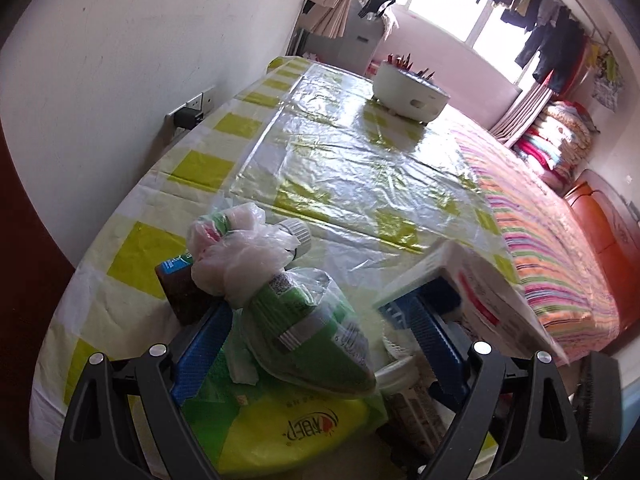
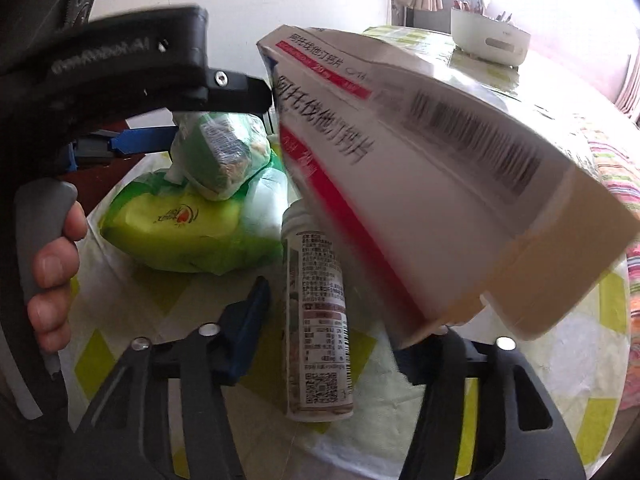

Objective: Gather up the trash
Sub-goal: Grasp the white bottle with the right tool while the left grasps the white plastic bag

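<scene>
On yellow-checked plastic-covered worktop (image 1: 192, 168): left claw (image 1: 320, 340) wide open around clear-bagged green packet (image 1: 304, 320). Right claw (image 2: 340, 320) partly closed; white-red cardboard medicine box (image 2: 440, 184) at right finger, grip unclear. White labelled bottle (image 2: 316, 320) lying between fingers.

White wall (image 1: 120, 40), bright window (image 1: 448, 4) — clothes hanging (image 1: 532, 8), striped bedspread (image 1: 552, 264) beside a checked tablecloth (image 1: 192, 168).

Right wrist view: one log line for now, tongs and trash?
left tongs: open around bagged green tube | right tongs: medicine box against one finger, grip unclear | bottle: lying on table
</scene>
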`<state>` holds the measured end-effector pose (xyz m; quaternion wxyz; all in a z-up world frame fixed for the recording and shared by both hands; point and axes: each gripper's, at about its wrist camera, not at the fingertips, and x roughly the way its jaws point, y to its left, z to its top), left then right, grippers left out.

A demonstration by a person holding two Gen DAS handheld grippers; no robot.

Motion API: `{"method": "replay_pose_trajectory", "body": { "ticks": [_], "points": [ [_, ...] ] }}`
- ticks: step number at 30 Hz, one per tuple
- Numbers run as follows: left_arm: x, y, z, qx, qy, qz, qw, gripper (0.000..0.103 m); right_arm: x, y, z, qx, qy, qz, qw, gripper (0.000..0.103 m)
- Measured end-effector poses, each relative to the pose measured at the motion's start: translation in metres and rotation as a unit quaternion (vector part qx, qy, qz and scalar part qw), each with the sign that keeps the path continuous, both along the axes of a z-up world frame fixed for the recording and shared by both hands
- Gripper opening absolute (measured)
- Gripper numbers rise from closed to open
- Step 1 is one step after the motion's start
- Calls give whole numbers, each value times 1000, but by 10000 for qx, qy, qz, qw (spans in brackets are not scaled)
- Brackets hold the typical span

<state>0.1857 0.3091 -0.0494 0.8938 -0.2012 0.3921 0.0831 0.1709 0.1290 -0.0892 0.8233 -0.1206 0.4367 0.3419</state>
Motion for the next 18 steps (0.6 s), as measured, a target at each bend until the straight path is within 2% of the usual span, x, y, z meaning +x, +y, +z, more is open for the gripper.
{"method": "replay_pose_trajectory", "body": {
  "ticks": [1, 2, 3, 5, 10, 15, 18],
  "points": [
    [1, -2, -1, 125, 32, -21, 9999, 80, 0, -1, 0, -4, -23, -28, 10000, 31],
    [1, -3, -1, 203, 53, -29, 9998, 66, 0, -3, 0, 42, 2, -22, 10000, 30],
    [1, -5, -2, 339, 93, -25, 9994, 58, 0, -5, 1, 75, 35, -15, 10000, 30],
    [0, -7, -4, 369, 87, -125, 9992, 52, -2, -8, 1, 112, 60, -19, 9999, 30],
    [-8, -9, 1, 463, -33, -161, 9988, 47, -16, -18, 3, 293, 71, -19, 9995, 28],
    [-26, -14, 16, 733, -254, -174, 9968, 41, -30, -32, 16, 544, -10, -13, 9985, 28],
    [-38, -18, 25, 846, -403, -173, 9954, 41, -38, -39, 23, 688, -47, 14, 9976, 28]
  ]
}}
